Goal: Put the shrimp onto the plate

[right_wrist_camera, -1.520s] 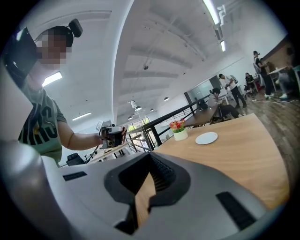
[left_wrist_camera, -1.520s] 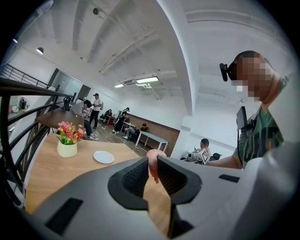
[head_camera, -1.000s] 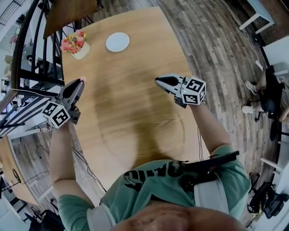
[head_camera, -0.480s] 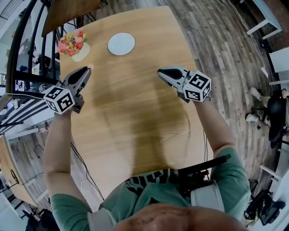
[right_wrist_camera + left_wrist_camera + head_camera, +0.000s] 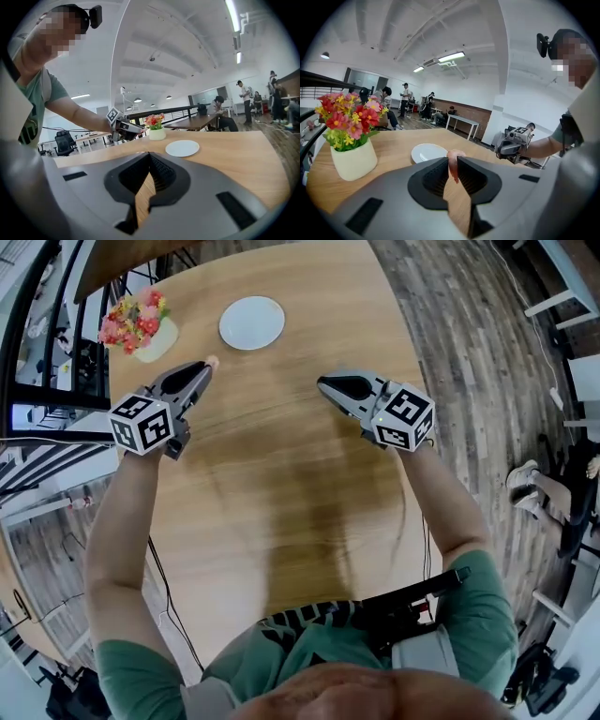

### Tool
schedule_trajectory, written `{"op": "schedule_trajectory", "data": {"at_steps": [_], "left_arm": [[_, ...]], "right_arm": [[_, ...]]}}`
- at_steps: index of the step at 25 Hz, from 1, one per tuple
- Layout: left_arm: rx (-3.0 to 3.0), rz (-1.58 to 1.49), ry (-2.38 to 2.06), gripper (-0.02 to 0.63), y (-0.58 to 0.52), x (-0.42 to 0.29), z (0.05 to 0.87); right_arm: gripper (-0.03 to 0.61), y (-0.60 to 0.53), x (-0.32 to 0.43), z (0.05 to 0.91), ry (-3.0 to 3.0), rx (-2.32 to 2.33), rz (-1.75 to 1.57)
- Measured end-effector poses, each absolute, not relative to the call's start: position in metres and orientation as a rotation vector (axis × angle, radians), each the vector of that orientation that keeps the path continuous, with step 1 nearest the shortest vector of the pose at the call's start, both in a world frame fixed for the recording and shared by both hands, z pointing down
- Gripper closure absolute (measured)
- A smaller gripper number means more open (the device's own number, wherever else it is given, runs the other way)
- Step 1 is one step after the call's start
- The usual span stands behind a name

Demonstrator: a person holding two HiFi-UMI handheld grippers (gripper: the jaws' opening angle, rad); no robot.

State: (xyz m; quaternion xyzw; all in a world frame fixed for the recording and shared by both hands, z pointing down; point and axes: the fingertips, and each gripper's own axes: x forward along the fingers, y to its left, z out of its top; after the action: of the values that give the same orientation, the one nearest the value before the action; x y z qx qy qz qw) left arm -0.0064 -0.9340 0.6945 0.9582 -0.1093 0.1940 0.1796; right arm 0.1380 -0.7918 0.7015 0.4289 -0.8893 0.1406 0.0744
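A small pink shrimp [image 5: 453, 161] is pinched between the tips of my left gripper [image 5: 208, 365], which is shut on it above the wooden table; in the head view the shrimp [image 5: 213, 361] shows at the jaw tips. The white plate [image 5: 251, 322] lies empty on the table, just beyond and to the right of that gripper, and it shows in the left gripper view [image 5: 428, 152] and the right gripper view [image 5: 182, 148]. My right gripper [image 5: 324, 384] hovers over the table's right half, shut with nothing between its jaws.
A cream pot of red, pink and yellow flowers [image 5: 138, 324] stands at the table's far left corner, left of the plate. The oval wooden table [image 5: 281, 484] is edged by black railings on the left. People and desks are in the room behind.
My left gripper has carried the shrimp forward and rightward, closer to the plate. The right gripper has shifted only slightly.
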Motion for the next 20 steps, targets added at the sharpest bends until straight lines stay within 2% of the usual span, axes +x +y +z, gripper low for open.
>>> {"op": "schedule_trajectory", "data": {"at_steps": [20], "left_arm": [[2.716,0.513,-0.449,0.554,-0.994,0.043,0.767]], "right_arm": [[0.571,-0.831,0.126,0.716,-2.771,1.187,0.305]]}}
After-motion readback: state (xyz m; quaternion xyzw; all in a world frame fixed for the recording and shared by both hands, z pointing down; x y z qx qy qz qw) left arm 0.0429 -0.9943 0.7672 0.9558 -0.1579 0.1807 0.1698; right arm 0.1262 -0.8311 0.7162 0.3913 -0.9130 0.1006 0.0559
